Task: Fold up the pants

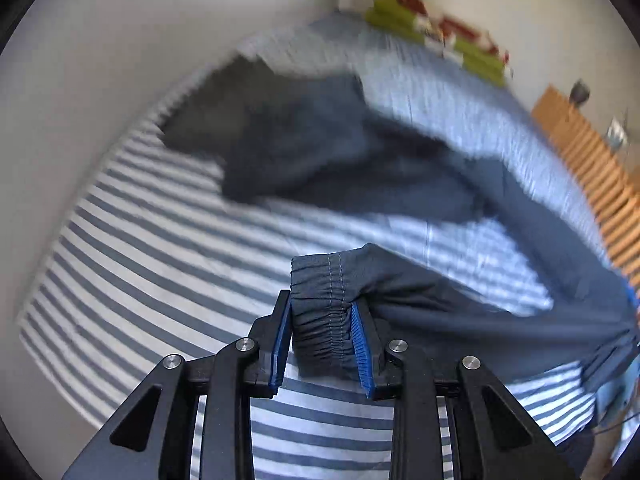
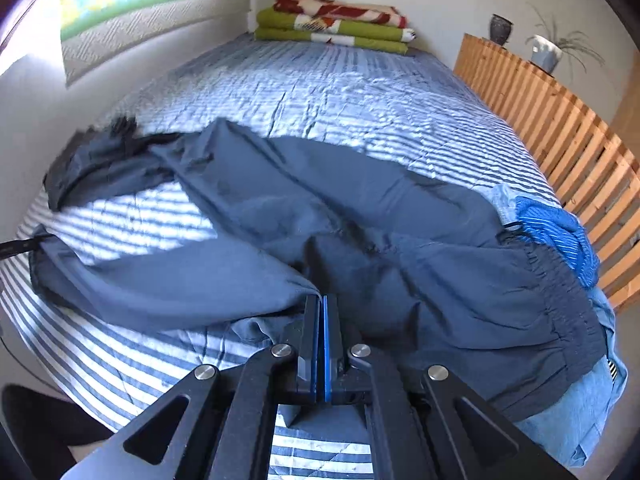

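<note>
Left wrist view: dark navy pants (image 1: 360, 168) sprawl across a bed (image 1: 140, 248) made up in blue-and-white stripes, much of the cloth smeared by motion blur. The left gripper (image 1: 324, 344) has one elasticated leg cuff (image 1: 320, 304) between its blue pads, the gathered band bunched in the gap and the jaws clamped on it. From the cuff the leg runs away to the right, lifted a little off the cover.

Right wrist view: the right gripper (image 2: 320, 320) stands with its jaws pressed together on a fold of thin navy fabric about where the legs meet. The pants lie spread ahead of it, one leg trailing left toward the bed's edge, the gathered waistband (image 2: 560, 312) at right, draped over a bright blue garment (image 2: 556, 232). Folded blankets (image 2: 332, 24) sit at the far end of the bed.

The cloth looks light, limp and somewhat slick, likely to sag and slide rather than hold a crease. The stitched cuffs and waistband appear to offer the firmest purchase, being thicker and less apt to slip from the pads.
</note>
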Motion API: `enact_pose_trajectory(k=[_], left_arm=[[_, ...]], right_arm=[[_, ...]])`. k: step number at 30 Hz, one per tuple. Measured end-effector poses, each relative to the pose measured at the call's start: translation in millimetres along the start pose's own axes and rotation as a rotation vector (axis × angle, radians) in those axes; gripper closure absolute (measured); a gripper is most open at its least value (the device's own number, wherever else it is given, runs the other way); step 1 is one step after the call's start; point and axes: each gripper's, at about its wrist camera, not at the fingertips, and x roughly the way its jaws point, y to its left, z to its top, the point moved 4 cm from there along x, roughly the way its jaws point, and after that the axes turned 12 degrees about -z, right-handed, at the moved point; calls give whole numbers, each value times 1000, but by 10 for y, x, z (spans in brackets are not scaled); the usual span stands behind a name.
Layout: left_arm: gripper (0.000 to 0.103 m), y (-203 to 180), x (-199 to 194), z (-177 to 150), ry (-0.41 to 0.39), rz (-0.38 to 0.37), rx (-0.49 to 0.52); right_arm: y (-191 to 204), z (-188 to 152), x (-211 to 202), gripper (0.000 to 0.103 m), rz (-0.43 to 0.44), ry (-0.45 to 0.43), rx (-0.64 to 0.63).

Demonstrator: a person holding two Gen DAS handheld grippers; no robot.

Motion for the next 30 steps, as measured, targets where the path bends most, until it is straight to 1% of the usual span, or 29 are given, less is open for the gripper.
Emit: enact_pose_trajectory(k=[1, 2, 3, 4, 5, 6, 8, 10, 12, 14, 16, 17, 18, 19, 20, 21, 22, 23, 25, 26, 27, 28, 29, 30], left_arm=[[72, 43, -108, 53, -17, -10, 1], [70, 88, -198, 101, -27, -7, 5], [67, 131, -294, 129, -39, 7, 23], [66, 192, -350, 154, -35, 42, 43], [56, 287, -384, 152, -26, 77, 38], [46, 417, -417, 127, -17, 110, 14], [46, 607, -464, 86, -10, 120, -38], [46, 747, -507, 43, 1, 139, -61], [46, 810, -517, 20, -2, 137, -77], [45, 822, -484, -9, 12, 123, -73], [39, 842, -342, -55, 44, 114, -61], [33, 840, -212, -92, 70, 109, -50], [27, 827, -102, -126, 98, 113, -34], [26, 825, 44, -180, 133, 134, -17], [26, 824, 176, -216, 150, 144, -14], [26, 807, 316, -284, 182, 141, -19], [26, 805, 413, -329, 196, 132, -25], [27, 796, 487, -367, 204, 121, -34], [42, 745, 618, -436, 211, 105, -45], [54, 707, 631, -439, 201, 147, -19], [73, 656, 625, -430, 199, 165, 7], [84, 608, 578, -401, 193, 150, 12], [98, 582, 516, -367, 190, 117, -2], [98, 571, 441, -330, 181, 105, -12]], right_arm=[[-6, 1, -42, 102, 31, 0, 9], [21, -16, -85, 102, 64, 5, 11], [73, -42, -117, 102, 92, 12, 3], [172, -95, -142, 101, 116, 21, -23], [333, -189, -154, 101, 157, 41, -75], [516, -311, -143, 100, 204, 75, -140], [729, -493, -122, 96, 235, 119, -211], [793, -581, -113, 86, 263, 141, -223], [681, -565, -121, 81, 279, 138, -181], [428, -476, -130, 78, 292, 140, -91], [147, -393, -124, 73, 306, 146, 0], [-16, -357, -114, 73, 280, 143, 43], [-93, -343, -115, 73, 245, 140, 67], [-202, -325, -105, 73, 211, 136, 89], [-311, -314, -95, 73, 185, 133, 111], [-387, -308, -86, 73, 170, 133, 128], [-461, -301, -63, 73, 159, 136, 144], [-520, -298, -36, 73, 149, 142, 158], [-587, -295, 7, 72, 139, 155, 177], [-616, -307, 52, 73, 141, 168, 185], [-611, -315, 79, 72, 141, 174, 188], [-602, -321, 108, 72, 136, 179, 190], [-592, -314, 128, 72, 132, 180, 189], [-571, -308, 149, 72, 130, 180, 185]])
